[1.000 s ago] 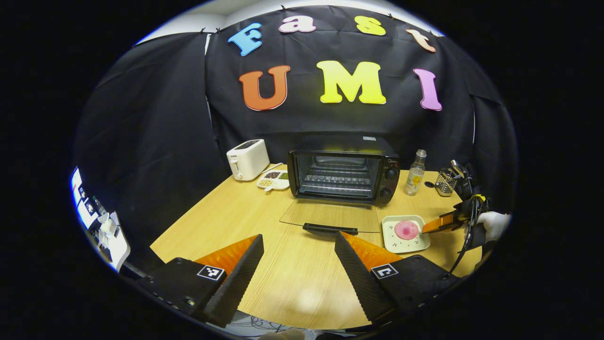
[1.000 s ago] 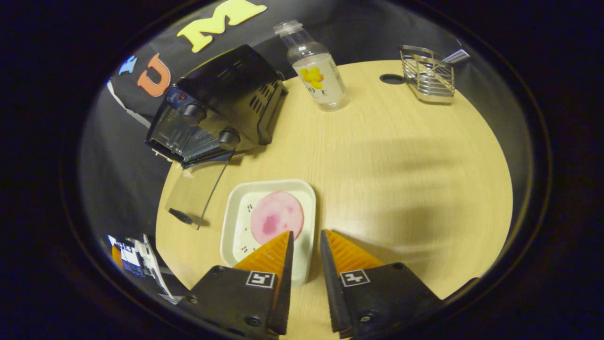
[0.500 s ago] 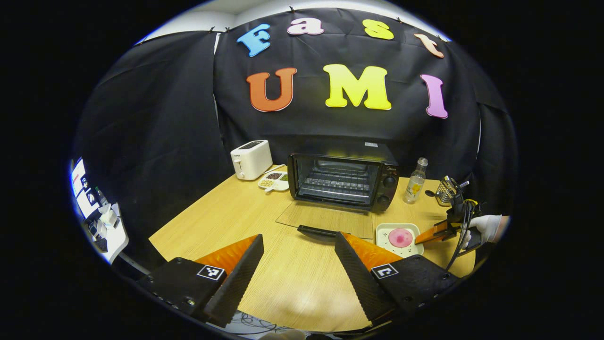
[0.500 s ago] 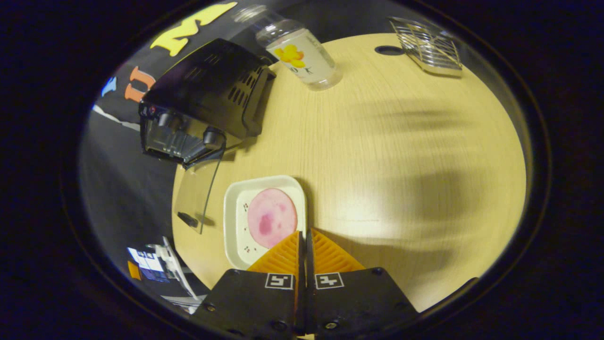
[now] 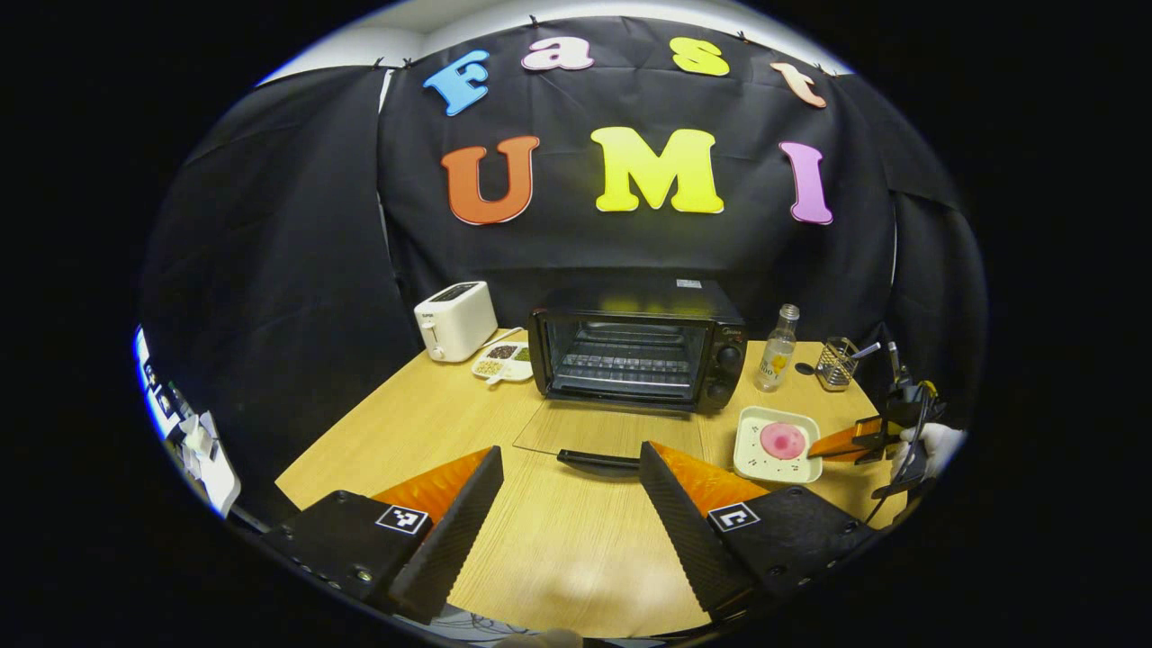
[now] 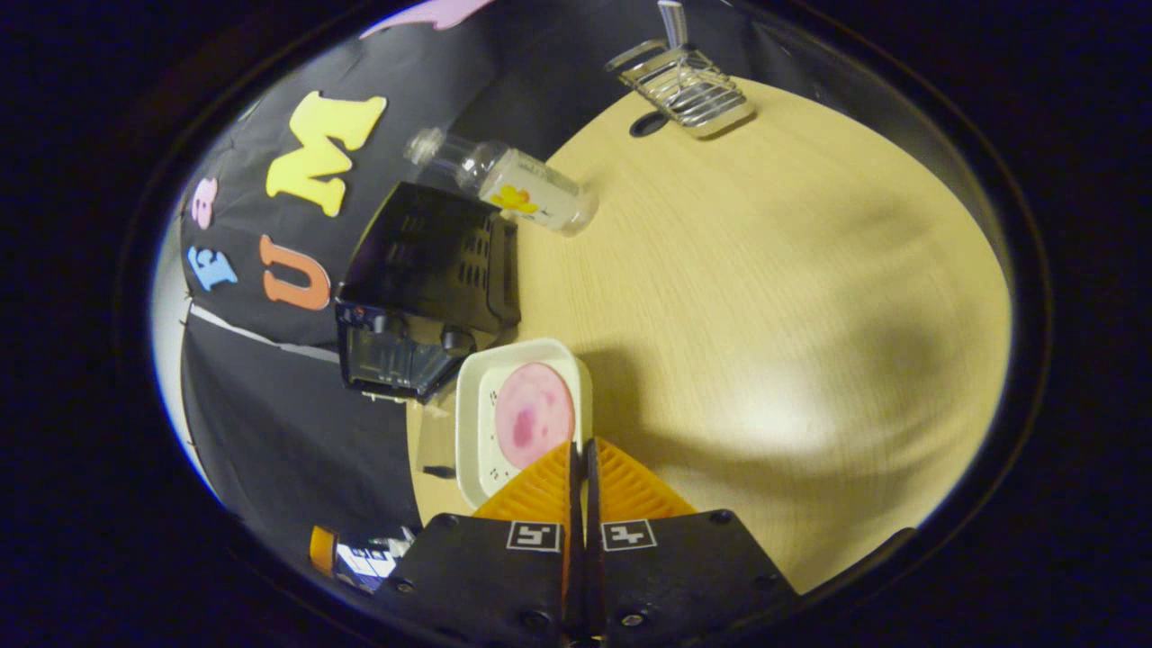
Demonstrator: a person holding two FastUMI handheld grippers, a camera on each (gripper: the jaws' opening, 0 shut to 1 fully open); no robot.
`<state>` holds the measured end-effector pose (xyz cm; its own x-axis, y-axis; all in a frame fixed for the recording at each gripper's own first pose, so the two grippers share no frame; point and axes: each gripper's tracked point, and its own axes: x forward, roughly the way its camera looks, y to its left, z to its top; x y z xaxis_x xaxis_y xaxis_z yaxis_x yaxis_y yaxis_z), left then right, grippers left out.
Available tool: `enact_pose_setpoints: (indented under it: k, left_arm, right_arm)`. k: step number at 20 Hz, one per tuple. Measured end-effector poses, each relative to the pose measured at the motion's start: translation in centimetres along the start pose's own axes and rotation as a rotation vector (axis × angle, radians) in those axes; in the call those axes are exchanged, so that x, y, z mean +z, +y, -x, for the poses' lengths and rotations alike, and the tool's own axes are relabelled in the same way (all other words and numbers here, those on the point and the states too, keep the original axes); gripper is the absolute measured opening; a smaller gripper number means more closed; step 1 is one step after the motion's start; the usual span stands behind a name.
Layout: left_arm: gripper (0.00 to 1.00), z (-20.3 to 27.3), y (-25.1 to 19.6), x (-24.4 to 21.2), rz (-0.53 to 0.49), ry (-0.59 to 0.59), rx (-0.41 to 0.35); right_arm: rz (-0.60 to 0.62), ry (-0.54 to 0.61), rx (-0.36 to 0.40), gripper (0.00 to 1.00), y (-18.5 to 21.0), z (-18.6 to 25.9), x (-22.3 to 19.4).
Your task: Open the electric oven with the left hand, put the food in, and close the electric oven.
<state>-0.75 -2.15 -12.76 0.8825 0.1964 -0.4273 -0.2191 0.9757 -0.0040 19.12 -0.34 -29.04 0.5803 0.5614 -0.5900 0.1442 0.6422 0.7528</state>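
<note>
The black electric oven point(image 5: 639, 355) stands at the back of the table, its glass door point(image 5: 612, 427) folded down flat with the handle point(image 5: 598, 461) toward me. My left gripper point(image 5: 571, 454) hangs open above the table's front, holding nothing. A white square plate point(image 5: 751, 450) carrying a pink slice of food point(image 5: 782, 440) is right of the door. My right gripper point(image 6: 580, 443) is shut on the plate's point(image 6: 472, 423) near rim, and the food point(image 6: 534, 415) lies just beyond its tips. The plate seems raised a little, casting a shadow on the table. The oven point(image 6: 423, 288) lies beyond it.
A white toaster point(image 5: 454, 319) and a divided snack dish point(image 5: 504, 363) sit left of the oven. A clear bottle point(image 5: 776, 348) and a wire rack point(image 5: 837, 362) stand to its right. A gloved hand point(image 5: 936, 443) holds the right gripper point(image 5: 837, 444).
The right gripper's fingers closed on the plate's rim, then tilted and lifted with the plate. The left gripper stayed open and drew back slightly.
</note>
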Motion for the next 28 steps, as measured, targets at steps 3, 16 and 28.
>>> enact_pose_setpoints:
  k: [3, 16, 28]
  left_arm:
    - [0.97, -1.7, 0.6, 0.9, -0.026, -0.009, -0.055]
    - [0.97, -4.1, 10.2, 2.7, -0.098, -0.057, -0.199]
    - [0.97, -3.9, 13.8, 1.4, -0.108, -0.021, -0.135]
  right_arm:
    - [-0.082, -0.093, 0.010, 0.04, 1.8, 1.6, -0.5]
    - [-0.388, -0.333, 0.058, 0.04, 14.7, -6.3, -10.2]
    - [-0.353, -0.344, 0.041, 0.04, 21.1, -17.2, -8.0]
